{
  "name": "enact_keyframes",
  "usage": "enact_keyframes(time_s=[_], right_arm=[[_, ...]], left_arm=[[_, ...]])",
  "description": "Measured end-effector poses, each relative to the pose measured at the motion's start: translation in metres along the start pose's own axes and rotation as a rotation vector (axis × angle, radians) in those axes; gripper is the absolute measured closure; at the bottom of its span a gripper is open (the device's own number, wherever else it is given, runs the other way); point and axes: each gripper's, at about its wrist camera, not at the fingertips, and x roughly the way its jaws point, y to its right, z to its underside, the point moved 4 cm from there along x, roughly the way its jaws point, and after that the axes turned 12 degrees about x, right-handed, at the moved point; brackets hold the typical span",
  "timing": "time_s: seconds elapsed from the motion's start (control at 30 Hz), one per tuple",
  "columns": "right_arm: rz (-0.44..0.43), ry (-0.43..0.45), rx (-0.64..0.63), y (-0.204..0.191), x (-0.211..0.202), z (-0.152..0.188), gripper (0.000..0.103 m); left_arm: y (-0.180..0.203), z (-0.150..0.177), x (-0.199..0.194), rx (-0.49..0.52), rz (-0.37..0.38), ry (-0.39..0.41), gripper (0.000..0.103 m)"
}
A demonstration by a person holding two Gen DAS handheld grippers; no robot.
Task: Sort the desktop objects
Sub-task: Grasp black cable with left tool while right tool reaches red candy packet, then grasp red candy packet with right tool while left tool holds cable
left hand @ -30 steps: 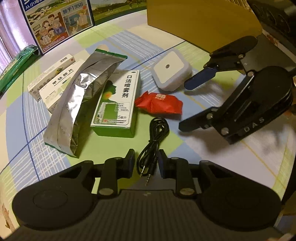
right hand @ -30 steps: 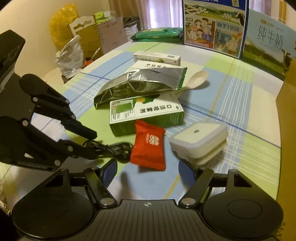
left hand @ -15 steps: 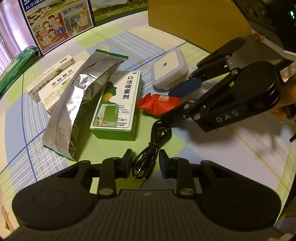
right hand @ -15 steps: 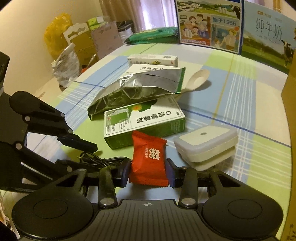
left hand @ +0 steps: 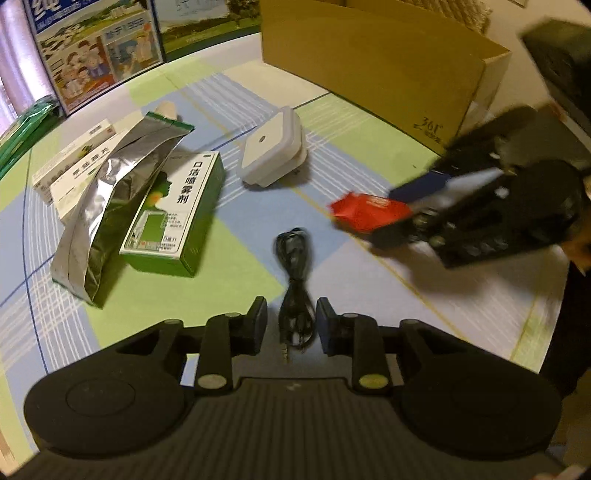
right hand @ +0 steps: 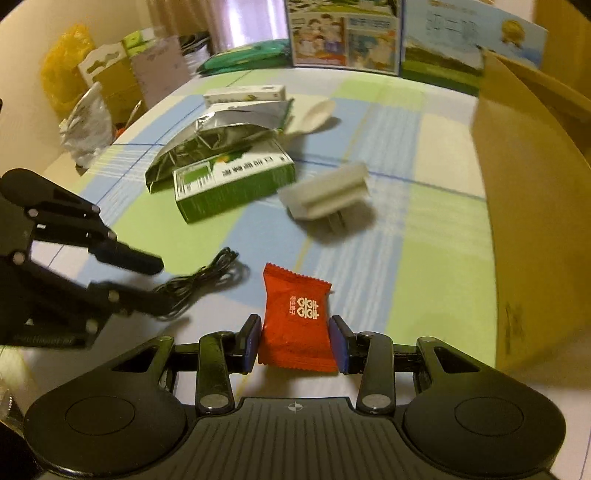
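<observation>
Currently right gripper [right hand: 295, 345] clamps red candy packet [right hand: 297, 319] by side edges, packet lifted above tablecloth [right hand: 424, 258]. Judged light, crinkly, slippery; keep your pinch low on packet body. Left gripper [left hand: 291, 321] open, straddling black cable [left hand: 295, 273], limp and tangle-prone; take bundle mid-coil.

black cable [left hand: 295, 273] between left tool [left hand: 291, 321] fingers

Checked tablecloth [right hand: 406, 122], pink curtain [right hand: 240, 18] behind, warm dim rm light.
</observation>
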Motion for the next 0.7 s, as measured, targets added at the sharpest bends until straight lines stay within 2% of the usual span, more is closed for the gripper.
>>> enact_keyframes(time_s=[0.13,0.2,0.37,0.53,0.6,0.7], right_arm=[[-0.005,0.007,-0.001,0.004,-0.001,0.007,0.064],[-0.003,0.010,-0.004,0.006,0.001,0.007,0.060],[-0.010,0.021,-0.017,0.003,0.005,0.004,0.057],[-0.013,0.021,-0.002,0.003,0.007,0.000,0.056],[-0.019,0.023,-0.001,0.002,0.008,-0.002,0.057],[-0.021,0.019,-0.008,0.000,0.009,-0.002,0.057]], left_arm=[[0.000,-0.003,0.004,-0.003,-0.036,0.007,0.079],[-0.002,-0.007,0.006,-0.013,-0.041,0.020,0.079],[0.000,-0.014,0.017,0.001,-0.024,0.009,0.079],[-0.005,-0.014,0.026,-0.047,-0.009,-0.001,0.079],[-0.009,-0.014,0.027,-0.070,-0.004,0.001,0.092],[-0.013,-0.017,0.027,-0.088,-0.002,-0.008,0.093]])
